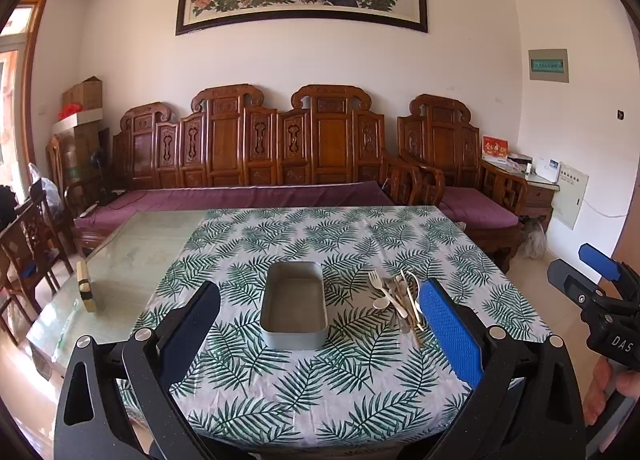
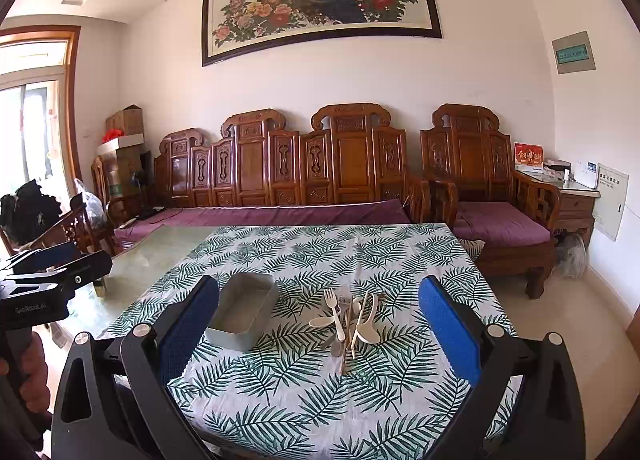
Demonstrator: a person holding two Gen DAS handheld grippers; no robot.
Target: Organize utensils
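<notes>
Utensils (image 2: 352, 320) lie heaped on the leaf-print tablecloth (image 2: 280, 400) just right of the grey tray (image 1: 294, 310), between my right gripper (image 2: 320, 340)'s spread fingers. My left gripper (image 1: 320, 336), equally spread, frames the tray. Only its view shows the yellow block (image 1: 85, 286) on bare glass.

1 grey tray (image 1: 294, 310), 1 utensil pile (image 2: 352, 320), 2 grippers (image 1: 320, 324)

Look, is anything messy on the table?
Yes. The utensils lie in a crisscrossed heap on the tablecloth, forks and spoons overlapping at odd angles, right of the grey box, which has nothing in it.
</notes>
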